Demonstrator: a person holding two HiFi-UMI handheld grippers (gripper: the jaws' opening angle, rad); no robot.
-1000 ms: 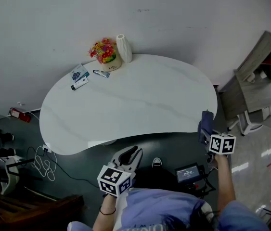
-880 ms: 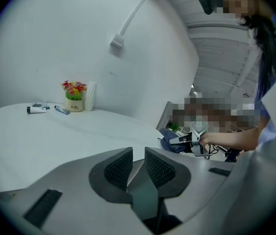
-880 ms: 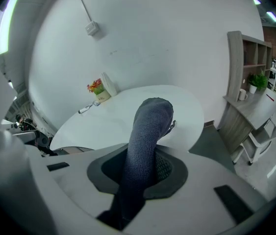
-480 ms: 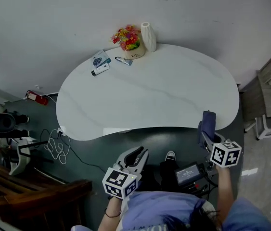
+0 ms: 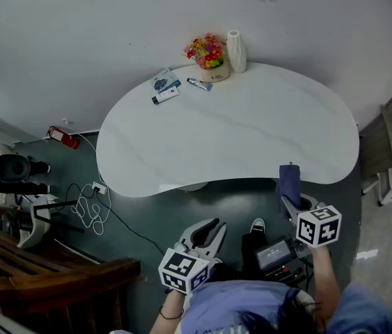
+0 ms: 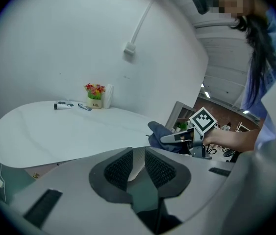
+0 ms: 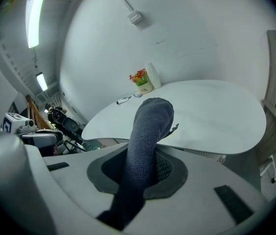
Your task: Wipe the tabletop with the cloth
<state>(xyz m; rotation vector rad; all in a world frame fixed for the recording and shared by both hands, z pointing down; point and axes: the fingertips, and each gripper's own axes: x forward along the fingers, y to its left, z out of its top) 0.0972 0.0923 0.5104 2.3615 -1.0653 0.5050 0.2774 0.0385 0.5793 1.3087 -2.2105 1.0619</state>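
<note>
The white kidney-shaped tabletop [image 5: 237, 138] fills the middle of the head view. My right gripper [image 5: 290, 202] hangs just off the table's near right edge, shut on a dark blue cloth [image 5: 289, 179] that sticks up out of its jaws. In the right gripper view the cloth [image 7: 147, 126] stands upright between the pads, in front of the table [image 7: 216, 111]. My left gripper [image 5: 207, 232] is lower and to the left, over the floor, open with nothing in it. The left gripper view shows a narrow gap between the pads [image 6: 120, 168], with the table [image 6: 54, 131] beyond.
At the table's far edge stand a pot of flowers [image 5: 209, 51] and a white vase [image 5: 236, 51], with a small tube [image 5: 199, 84] and a packet [image 5: 164, 82] beside them. Cables [image 5: 88, 207] lie on the dark floor at left. Wooden furniture [image 5: 42, 284] is at the bottom left.
The head camera has shifted, so the table now sits further right and lower in the picture. Both grippers stay off the near edge, and the right one still holds the cloth.
</note>
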